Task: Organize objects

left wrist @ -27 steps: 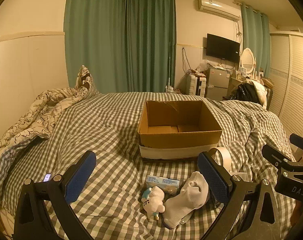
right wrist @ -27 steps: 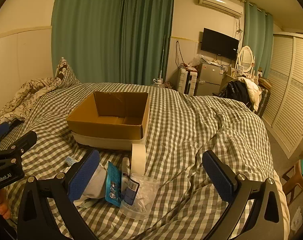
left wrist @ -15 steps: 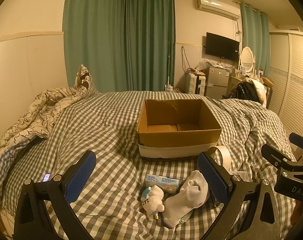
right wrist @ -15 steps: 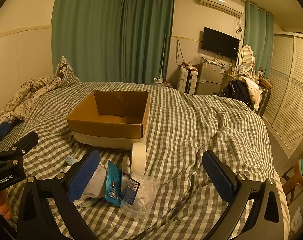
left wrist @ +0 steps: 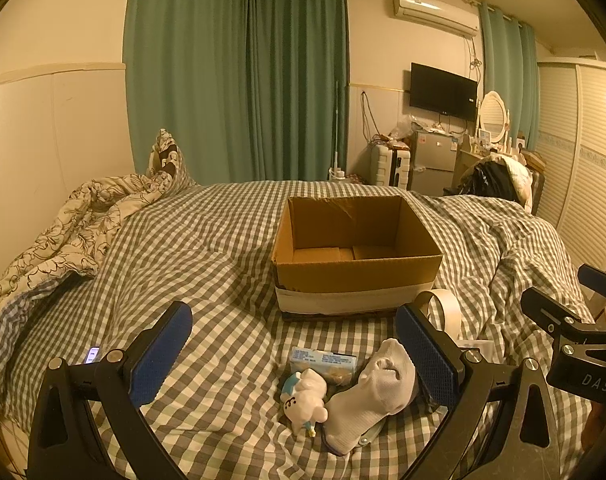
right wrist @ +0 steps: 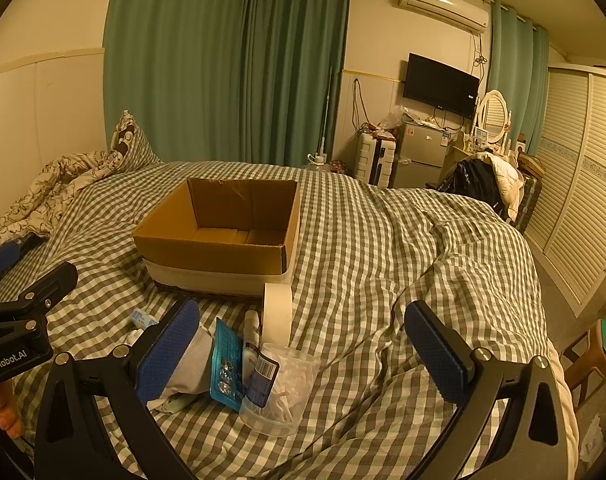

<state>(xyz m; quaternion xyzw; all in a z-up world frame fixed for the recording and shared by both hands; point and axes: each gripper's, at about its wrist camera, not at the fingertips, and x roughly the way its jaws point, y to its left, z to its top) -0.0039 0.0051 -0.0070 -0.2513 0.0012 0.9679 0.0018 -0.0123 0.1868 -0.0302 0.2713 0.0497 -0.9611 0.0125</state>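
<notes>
Both the left gripper (left wrist: 293, 354) and right gripper (right wrist: 303, 346) hover wide apart, nearer than the cardboard box (left wrist: 355, 258), with the white sock (left wrist: 373, 396) beneath them.

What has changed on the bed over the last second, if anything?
Nothing visibly changed. Both grippers, left and right, hang open and hold nothing. The box has nothing in it, and the sock, plush toy, tape roll and plastic cup lie where they were.
</notes>
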